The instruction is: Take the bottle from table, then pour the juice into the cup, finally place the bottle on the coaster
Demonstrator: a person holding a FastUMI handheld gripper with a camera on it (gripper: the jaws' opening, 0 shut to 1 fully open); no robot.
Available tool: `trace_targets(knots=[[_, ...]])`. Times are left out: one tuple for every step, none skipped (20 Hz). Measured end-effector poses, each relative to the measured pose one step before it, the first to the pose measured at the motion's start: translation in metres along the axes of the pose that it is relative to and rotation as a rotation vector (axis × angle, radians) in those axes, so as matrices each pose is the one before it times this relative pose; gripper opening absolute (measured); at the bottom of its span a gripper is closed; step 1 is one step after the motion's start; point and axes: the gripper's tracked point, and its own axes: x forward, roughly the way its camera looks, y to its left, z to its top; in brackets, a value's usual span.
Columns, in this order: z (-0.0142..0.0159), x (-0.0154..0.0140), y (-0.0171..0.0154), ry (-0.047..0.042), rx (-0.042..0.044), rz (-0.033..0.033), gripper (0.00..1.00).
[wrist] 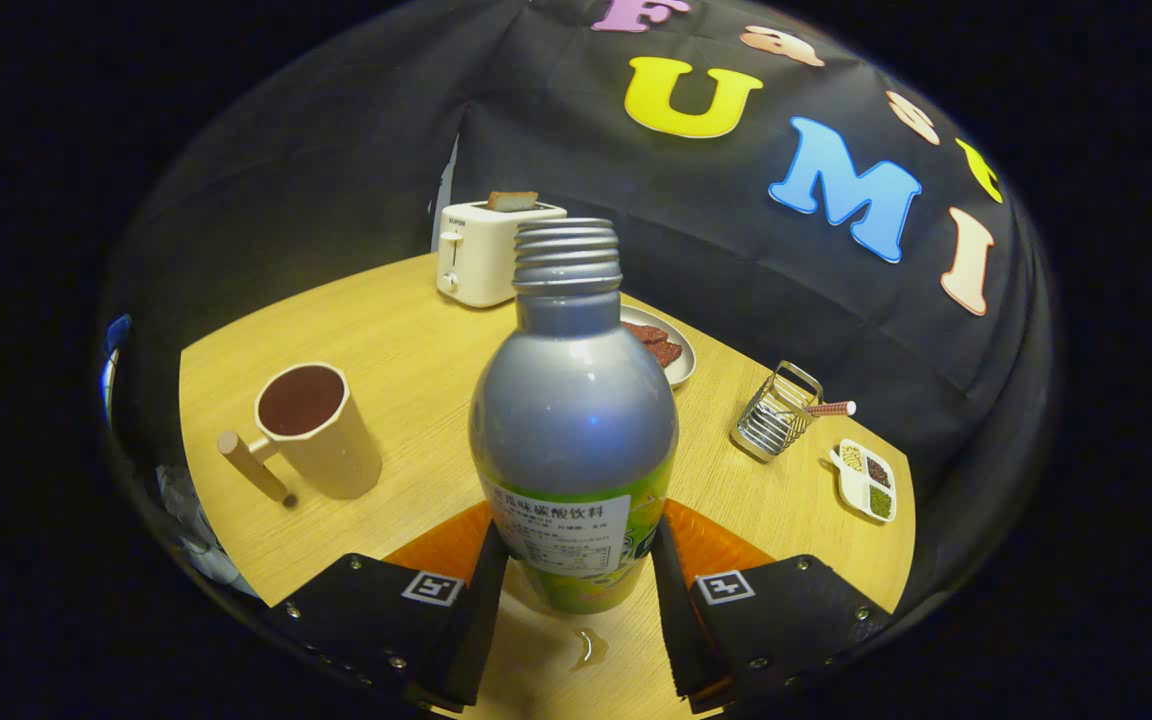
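Gripping smooth grey-green metal bottle [574,420], cap off, w/ black two-finger gripper [576,590].
Jaws pinch its labelled lower body; probably slippery, stiff, sloshing; hold low, keep upright. Beige cup [316,425] nearby.

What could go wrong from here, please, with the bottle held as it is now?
1. The bottle has no cap, so tilting it before it reaches the cup could spill juice on the table.
2. The claw grips it low, on the label, so the tall body might tip or slip.
3. The cup already looks full of dark liquid; pouring could overflow it.
4. The coaster lies partly under the bottle, hard to aim at.
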Motion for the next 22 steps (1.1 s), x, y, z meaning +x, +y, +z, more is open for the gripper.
trace_targets(knots=[[0.00138, 0.00229, -0.00505, -0.00963, 0.01807, -0.00164, 0.7], [0.00097, 0.00187, -0.00339, -0.01272, 0.01874, -0.00192, 0.7], [0.00218, 0.00306, -0.00377, -0.01066, 0.01782, 0.0029, 0.7], [0.00317, 0.00326, -0.00291, -0.01797, 0.01915, -0.00121, 0.7], [0.00256, 0.00373, -0.00387, -0.01109, 0.01585, -0.00243, 0.7], [0.00216, 0.00383, -0.00304, -0.01692, 0.0201, -0.0009, 0.7], [0.00298, 0.0053, -0.00216, -0.01798, 0.02567, 0.00454, 0.7], [0.00189, 0.00538, -0.00197, -0.01047, 0.02647, 0.00384, 0.7], [0.00096, 0.00404, -0.00161, -0.01567, 0.02318, 0.00251, 0.7], [0.0035, 0.00421, -0.00234, -0.01623, 0.01587, 0.00077, 0.71], [0.00137, 0.0042, -0.0031, -0.01249, 0.01059, -0.00444, 0.71], [0.00023, 0.00545, -0.00205, -0.00422, 0.00936, -0.0017, 0.71], [-0.00053, 0.00519, -0.00065, -0.00096, 0.01126, -0.00028, 0.71], [-0.00057, 0.00505, -0.00168, -0.00069, 0.01153, -0.001, 0.71], [-0.00163, 0.00473, -0.00156, 0.0007, 0.00829, -0.00284, 0.71], [-0.00071, 0.00507, -0.00137, -0.004, 0.00648, -0.00367, 0.71], [-0.00054, 0.00508, -0.00202, -0.00238, 0.00211, -0.00426, 0.71], [-0.00142, 0.00448, 0.00022, -0.00133, 0.00025, 0.0011, 0.72], [-0.00156, 0.00393, -0.00093, 0.00147, -0.00483, -0.00279, 0.72], [-0.00222, 0.00353, -0.00212, -0.00096, -0.00785, -0.00395, 0.72], [-0.00186, 0.00396, -0.00078, -0.00031, -0.00359, -0.00028, 0.72], [-0.00274, 0.00219, 0.00042, 0.00049, -0.00154, -0.00062, 0.73]])
